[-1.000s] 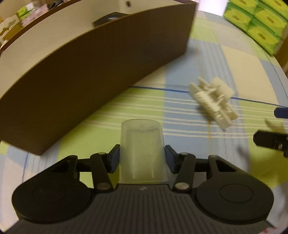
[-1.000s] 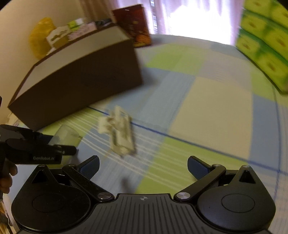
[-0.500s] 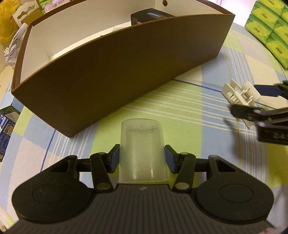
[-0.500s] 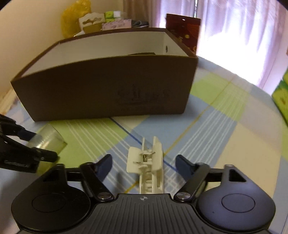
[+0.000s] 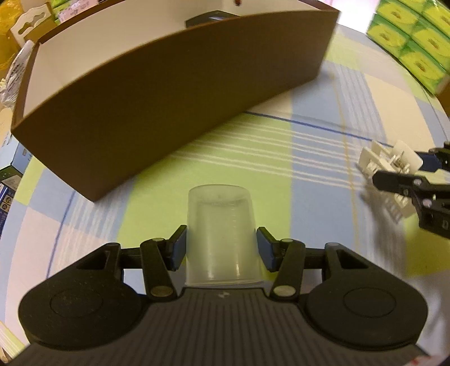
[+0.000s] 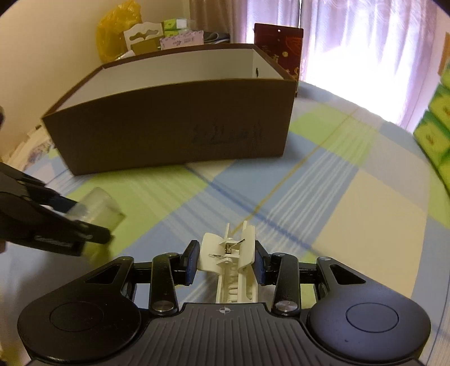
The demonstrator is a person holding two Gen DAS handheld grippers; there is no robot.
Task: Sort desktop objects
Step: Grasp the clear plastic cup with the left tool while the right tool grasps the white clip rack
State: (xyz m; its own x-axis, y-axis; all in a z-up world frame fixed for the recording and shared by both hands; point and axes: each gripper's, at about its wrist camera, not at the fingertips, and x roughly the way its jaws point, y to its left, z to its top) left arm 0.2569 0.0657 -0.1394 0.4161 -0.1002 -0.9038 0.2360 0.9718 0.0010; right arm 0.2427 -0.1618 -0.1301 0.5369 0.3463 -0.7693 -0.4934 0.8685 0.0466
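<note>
- Left gripper had its blue pads squeezed on a translucent plastic cup, held sideways with the closed bottom pointing away from the camera. It looked super light and thin-walled, so I figured it'd flex or pop out if I clamped harder. The grip sat near the wider rim end, which seemed the sane place.
- Right gripper was closed around a white plastic clip with a little metal spring. It looked stiff but skinny and kinda brittle. The pads pinched the two flat side plates, so my guess was it wouldn't twist much.
- Both items were out over the checked tablecloth, in front of the brown cardboard box, not in it yet.
- The box's near wall stood tall, so anything I dropped in had to clear that top edge first. Something dark already sat inside near the far end.
- Plenty of open cloth between the grippers and the box. Green packs were stacked off to the right, well apart.
</note>
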